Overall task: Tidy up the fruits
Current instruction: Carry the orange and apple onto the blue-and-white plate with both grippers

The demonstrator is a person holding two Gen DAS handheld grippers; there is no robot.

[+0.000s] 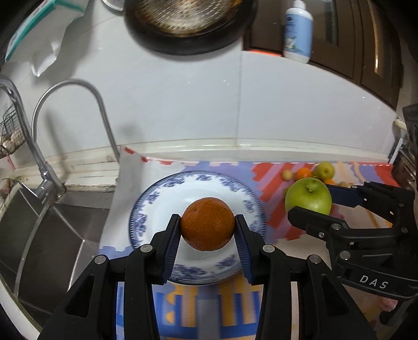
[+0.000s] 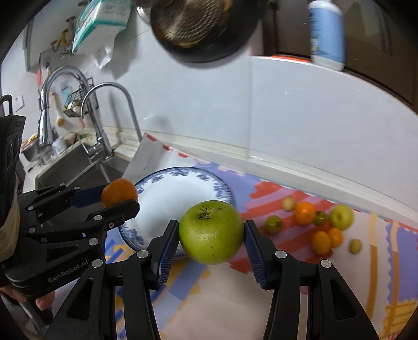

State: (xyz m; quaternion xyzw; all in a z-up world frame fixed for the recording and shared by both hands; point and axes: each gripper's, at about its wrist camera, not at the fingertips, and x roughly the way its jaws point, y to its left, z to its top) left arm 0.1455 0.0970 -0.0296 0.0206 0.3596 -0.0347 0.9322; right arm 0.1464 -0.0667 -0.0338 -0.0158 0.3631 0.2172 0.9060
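My left gripper (image 1: 208, 227) is shut on an orange (image 1: 207, 224) and holds it above the blue-patterned white plate (image 1: 169, 193). My right gripper (image 2: 211, 232) is shut on a large green apple (image 2: 211, 232), held in the air just right of the plate (image 2: 167, 198). In the left wrist view the apple (image 1: 308, 196) and the right gripper (image 1: 311, 206) show at the right. In the right wrist view the orange (image 2: 119, 192) and the left gripper (image 2: 117, 198) show at the left. Several loose fruits (image 2: 324, 225) lie on the mat to the right.
A patterned mat (image 2: 222, 300) covers the counter. A steel sink (image 1: 52, 235) with a curved tap (image 1: 73, 86) lies left of the plate. A white tiled wall (image 1: 209, 104) rises behind, with a dark pan (image 1: 188, 23) and a white-blue bottle (image 1: 299, 31) above it.
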